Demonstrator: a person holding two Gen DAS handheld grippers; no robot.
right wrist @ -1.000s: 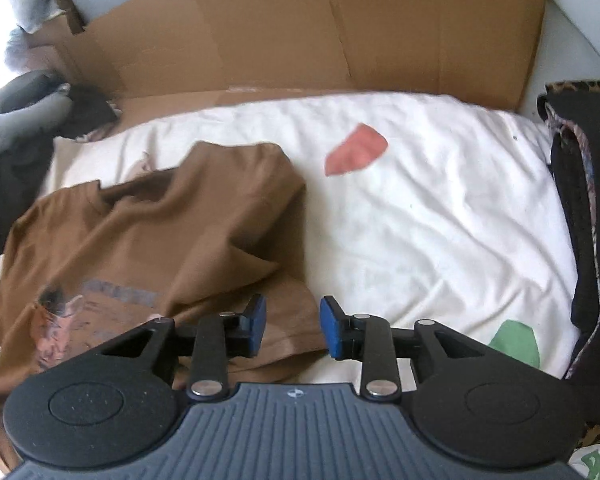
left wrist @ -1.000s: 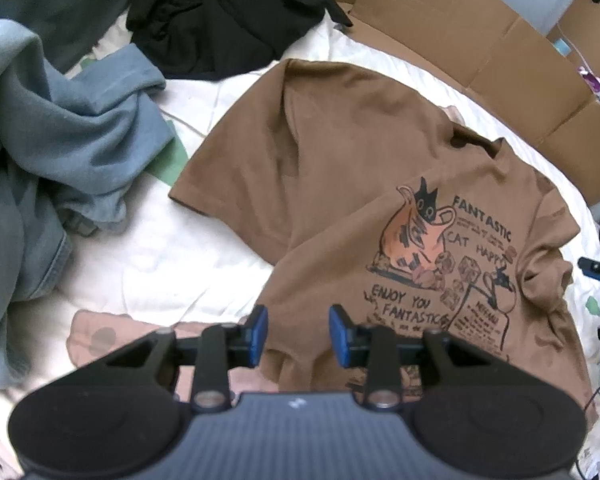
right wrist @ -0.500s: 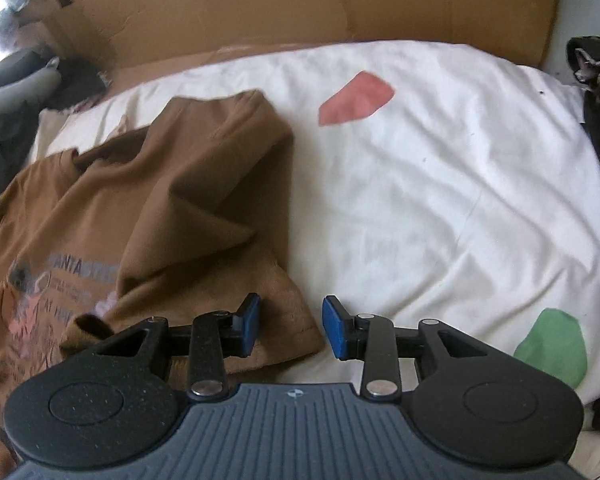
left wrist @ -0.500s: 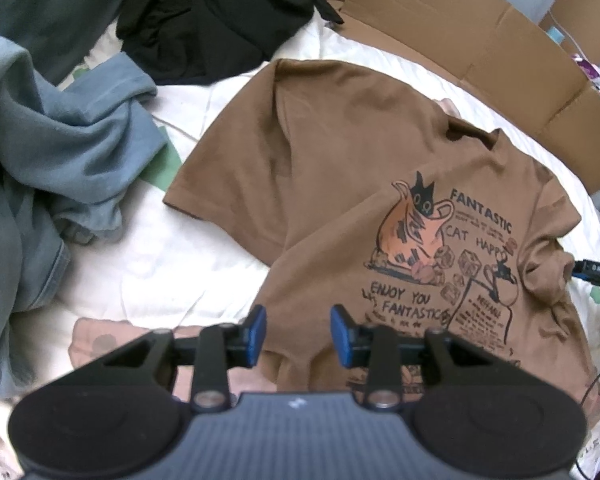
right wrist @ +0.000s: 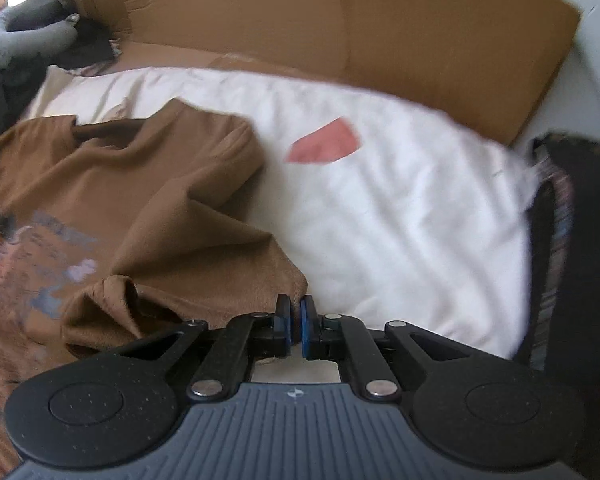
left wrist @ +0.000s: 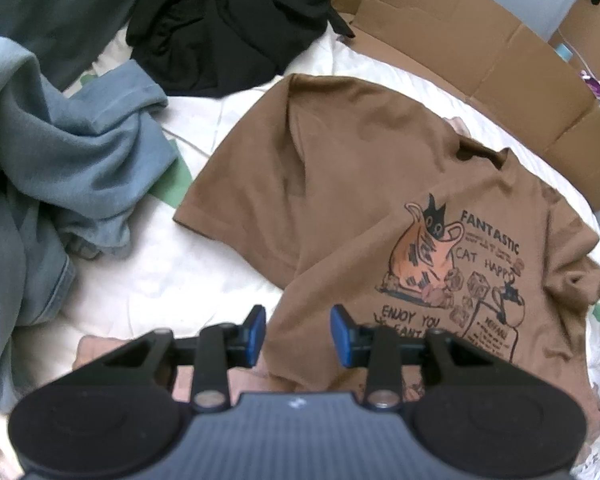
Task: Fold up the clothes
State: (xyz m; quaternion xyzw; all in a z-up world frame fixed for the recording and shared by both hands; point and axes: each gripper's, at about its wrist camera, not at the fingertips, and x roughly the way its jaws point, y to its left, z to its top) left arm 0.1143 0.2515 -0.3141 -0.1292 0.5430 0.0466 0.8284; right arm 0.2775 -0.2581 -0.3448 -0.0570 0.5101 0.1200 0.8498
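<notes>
We've got the brown t-shirt (left wrist: 340, 184) spread print-side up on the white bedsheet (left wrist: 148, 280), with the cat graphic and "FANTASTIC" lettering sitting ahead and to the right of our left gripper (left wrist: 298, 334). That gripper is released — blue pads wide apart, hovering over the shirt's side edge near the hem, nothing between them. Off to its left there's a heap of blue denim (left wrist: 60, 168), and further ahead a black garment (left wrist: 228, 28) bunched up, with cardboard (left wrist: 480, 40) lining the far edge of the bed.

Our right gripper (right wrist: 295, 326) is clenched, pads nearly touching — it looks like they're pinching the bottom corner of the shirt, though the cloth between the pads is hard to make out. The shirt is rumpled and folded over itself to that gripper's left; bare sheet with a red patch (right wrist: 326, 146) lies ahead and to the right.
</notes>
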